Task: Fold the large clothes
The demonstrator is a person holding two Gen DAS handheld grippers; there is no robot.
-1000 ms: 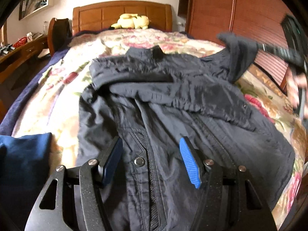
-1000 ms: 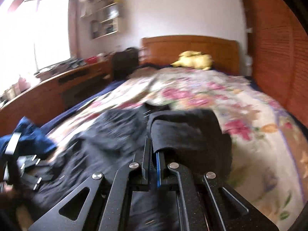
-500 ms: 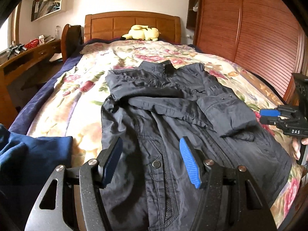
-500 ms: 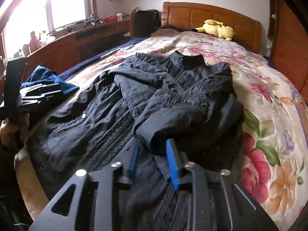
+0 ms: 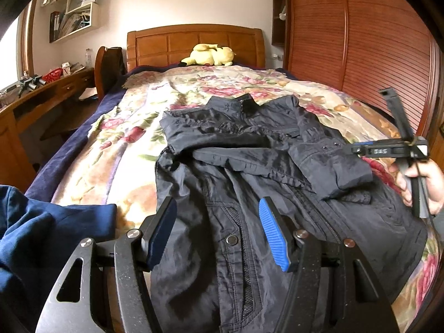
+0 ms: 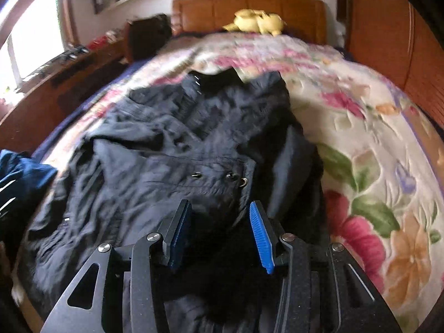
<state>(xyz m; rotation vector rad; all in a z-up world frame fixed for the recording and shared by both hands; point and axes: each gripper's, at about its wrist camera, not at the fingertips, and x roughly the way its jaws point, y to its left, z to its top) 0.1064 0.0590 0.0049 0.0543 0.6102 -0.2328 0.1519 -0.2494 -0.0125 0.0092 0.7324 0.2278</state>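
Floral-quilted bed (image 5: 133, 149) | dark nylon jacket (image 5: 249, 194), sleeves folded in | left gripper (image 5: 217, 230), right gripper (image 6: 219, 233) fingers spread, empty | next: likely hem at 6 o'clock toward collar at 12.

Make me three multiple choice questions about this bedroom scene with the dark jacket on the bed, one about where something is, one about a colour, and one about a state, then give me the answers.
1. Where does the yellow plush toy lie?
A. at the wooden headboard
B. on the wooden desk
C. on the dark nylon jacket

2. What colour is the crumpled garment beside the jacket, at the left edge of the left wrist view?
A. red
B. blue
C. white

3. How do the left gripper and right gripper stand?
A. both shut on the jacket
B. only the left open
C. both open, holding nothing

Answers:
1 A, the toy sits at the far end of the floral bedspread, against the headboard.
2 B, its fabric is deep blue.
3 C, each view shows a wide gap between the blue pads with the jacket lying beneath.
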